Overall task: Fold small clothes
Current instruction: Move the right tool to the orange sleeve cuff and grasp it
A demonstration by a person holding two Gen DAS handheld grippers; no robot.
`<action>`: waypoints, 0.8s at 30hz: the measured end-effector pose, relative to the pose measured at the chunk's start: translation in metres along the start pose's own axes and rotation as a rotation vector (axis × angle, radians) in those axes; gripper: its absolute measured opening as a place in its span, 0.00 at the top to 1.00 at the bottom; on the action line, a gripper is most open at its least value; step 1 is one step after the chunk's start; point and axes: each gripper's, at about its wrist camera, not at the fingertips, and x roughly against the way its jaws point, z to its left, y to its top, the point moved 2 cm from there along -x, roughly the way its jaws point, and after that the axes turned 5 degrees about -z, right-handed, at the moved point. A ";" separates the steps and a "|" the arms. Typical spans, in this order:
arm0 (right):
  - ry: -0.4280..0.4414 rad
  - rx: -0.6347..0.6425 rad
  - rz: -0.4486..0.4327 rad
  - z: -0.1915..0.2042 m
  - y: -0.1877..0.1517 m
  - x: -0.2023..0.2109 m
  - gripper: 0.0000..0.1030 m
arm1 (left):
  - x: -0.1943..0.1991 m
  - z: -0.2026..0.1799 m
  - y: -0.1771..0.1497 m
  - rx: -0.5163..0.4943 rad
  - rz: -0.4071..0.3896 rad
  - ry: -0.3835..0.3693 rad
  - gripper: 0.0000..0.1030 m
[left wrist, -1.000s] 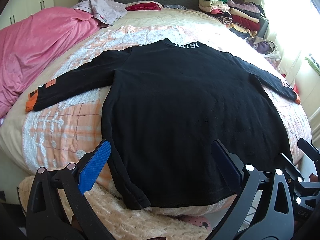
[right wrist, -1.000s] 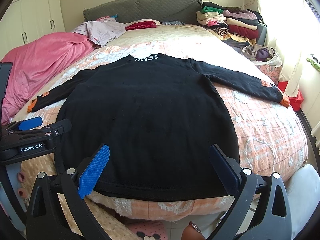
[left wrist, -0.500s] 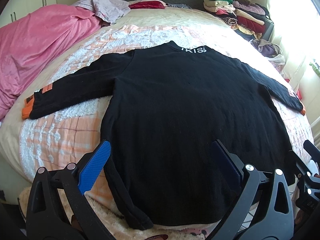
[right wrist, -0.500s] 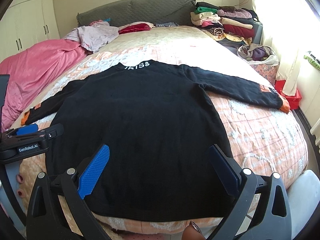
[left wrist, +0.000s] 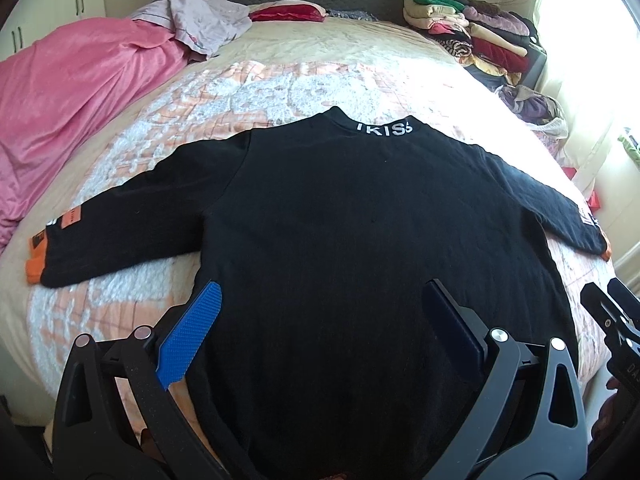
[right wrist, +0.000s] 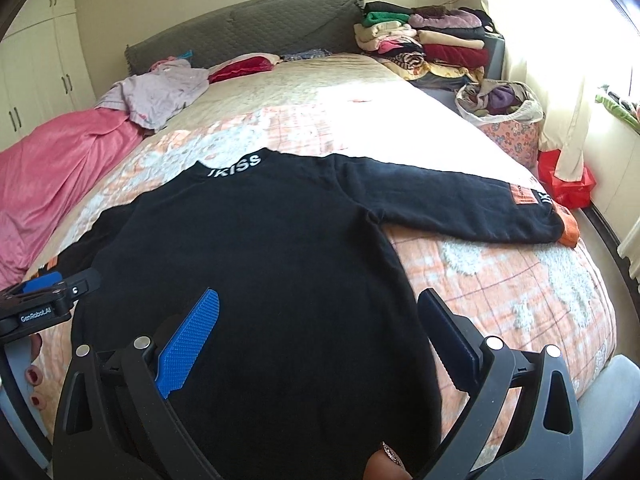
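Observation:
A black long-sleeved sweater (left wrist: 360, 240) lies flat on the bed with both sleeves spread out and white letters on its collar (left wrist: 384, 128). It also shows in the right wrist view (right wrist: 260, 248). Its cuffs are orange (left wrist: 35, 260) (right wrist: 568, 228). My left gripper (left wrist: 320, 312) is open and empty above the lower left part of the sweater. My right gripper (right wrist: 320, 316) is open and empty above the lower right part. The hem is hidden behind the gripper frames.
The bed (left wrist: 280, 80) has a peach and white quilt. A pink blanket (left wrist: 68, 96) lies at the left. A lilac garment (left wrist: 200, 20) and a red one (left wrist: 288, 12) lie near the headboard. Stacked clothes (left wrist: 472, 36) and a basket (right wrist: 500, 104) stand at the right.
Both grippers have moved forward over the sweater and a little lower. The bed's front edge and the rug have dropped out of view. Both stay open.

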 end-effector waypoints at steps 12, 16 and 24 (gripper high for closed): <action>-0.122 -0.057 0.029 -0.050 0.027 -0.040 0.04 | -0.038 -0.013 0.054 0.009 0.005 0.012 0.08; -0.150 -0.058 0.051 -0.060 0.028 -0.051 0.04 | -0.053 -0.019 0.065 0.006 0.015 0.016 0.08; -0.209 -0.078 0.074 -0.088 0.036 -0.072 0.04 | -0.086 -0.034 0.085 -0.003 0.036 0.005 0.08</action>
